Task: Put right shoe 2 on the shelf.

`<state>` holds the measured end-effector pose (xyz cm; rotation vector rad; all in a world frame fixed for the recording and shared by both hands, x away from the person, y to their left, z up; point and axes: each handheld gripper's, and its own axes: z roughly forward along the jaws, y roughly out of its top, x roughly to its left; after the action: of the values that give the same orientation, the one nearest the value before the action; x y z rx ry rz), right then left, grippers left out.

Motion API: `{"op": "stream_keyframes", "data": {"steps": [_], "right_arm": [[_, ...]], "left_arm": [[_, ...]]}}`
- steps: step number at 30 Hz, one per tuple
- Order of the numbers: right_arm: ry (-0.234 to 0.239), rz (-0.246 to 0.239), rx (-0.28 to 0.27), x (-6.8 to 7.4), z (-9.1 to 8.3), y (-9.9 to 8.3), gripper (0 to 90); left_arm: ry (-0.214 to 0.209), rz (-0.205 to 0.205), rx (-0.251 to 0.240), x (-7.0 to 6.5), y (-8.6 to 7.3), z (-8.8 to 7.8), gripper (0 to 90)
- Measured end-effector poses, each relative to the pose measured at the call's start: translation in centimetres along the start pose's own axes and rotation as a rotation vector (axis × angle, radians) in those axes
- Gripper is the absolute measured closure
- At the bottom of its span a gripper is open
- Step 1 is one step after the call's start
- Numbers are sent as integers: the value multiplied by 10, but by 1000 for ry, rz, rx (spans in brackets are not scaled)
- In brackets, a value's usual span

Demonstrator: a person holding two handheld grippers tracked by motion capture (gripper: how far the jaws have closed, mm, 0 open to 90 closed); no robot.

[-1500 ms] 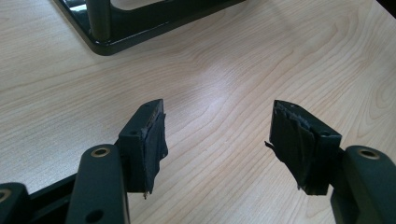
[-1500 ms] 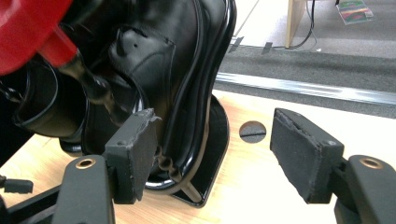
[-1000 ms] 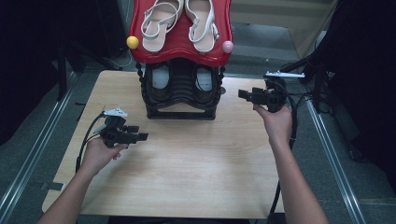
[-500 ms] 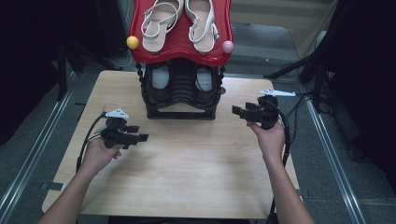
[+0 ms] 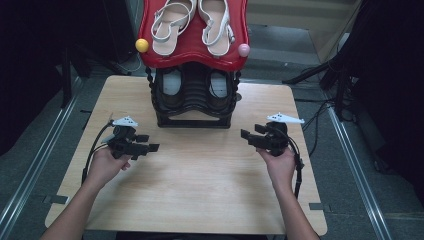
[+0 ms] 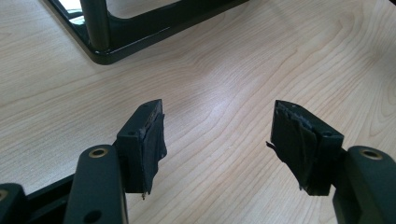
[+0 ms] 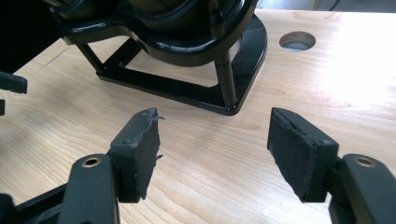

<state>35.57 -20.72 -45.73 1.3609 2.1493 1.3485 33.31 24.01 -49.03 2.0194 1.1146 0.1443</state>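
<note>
The left gripper (image 5: 150,143) hovered low over the wooden table (image 5: 200,200), jaws spread wide and just opened further, nothing between them. Behind, the shoe rack (image 5: 194,100) held white sandals (image 5: 192,22) on top and dark shoes (image 5: 192,87) below. The right gripper (image 5: 248,137) gaped empty too. The shoes looked already placed; little seemed left.

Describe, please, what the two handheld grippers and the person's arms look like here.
Each is a black handheld tool: the left gripper and the right gripper carry a pale grey three-cornered plate on top and trail a black cable. In the gripper views, the jaws are blocky black fingers with brass-coloured rivets and worn, frayed black pads. The person's forearms are bare, with no sleeves in view.
</note>
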Motion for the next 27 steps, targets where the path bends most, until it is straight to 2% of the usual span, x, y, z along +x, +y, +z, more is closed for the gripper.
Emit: {"op": "stream_keyframes", "data": {"steps": [8, 13, 16, 27], "right_arm": [[9, -20, 49, 4, 10, -19, 356], [29, 19, 80, 2, 21, -29, 356], [14, -3, 99, 3, 27, -30, 357], [-6, -2, 90, -2, 26, -30, 356]], "left_arm": [[-9, -2, -4, 0, 1, 0, 344], [-8, 0, 2, 0, 1, 1, 334], [-6, 2, -4, -1, 2, 1, 329], [17, 3, -1, -2, 2, 1, 320]]}}
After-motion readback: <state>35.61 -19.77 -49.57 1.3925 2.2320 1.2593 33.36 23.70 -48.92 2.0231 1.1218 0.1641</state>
